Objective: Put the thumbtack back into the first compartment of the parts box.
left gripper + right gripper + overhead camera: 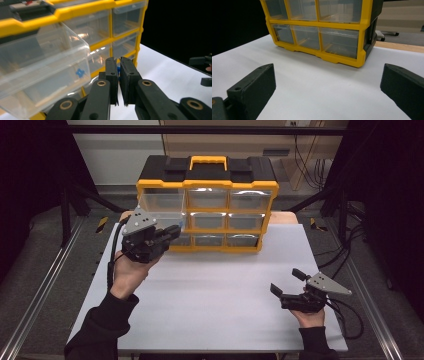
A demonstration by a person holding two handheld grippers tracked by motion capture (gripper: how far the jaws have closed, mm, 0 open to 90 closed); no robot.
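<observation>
Seemingly the left gripper [119, 81] is clenched on a small blue piece [118, 72]; the open clear drawer [45, 72] looks light, slick, best held by its front lip.

The pulled-out drawer [42, 72] is jutting from the cabinet [207, 184] right beside my left gripper [172, 232], blocking that side, while bare table [220, 285] is lying open between my grippers.
</observation>
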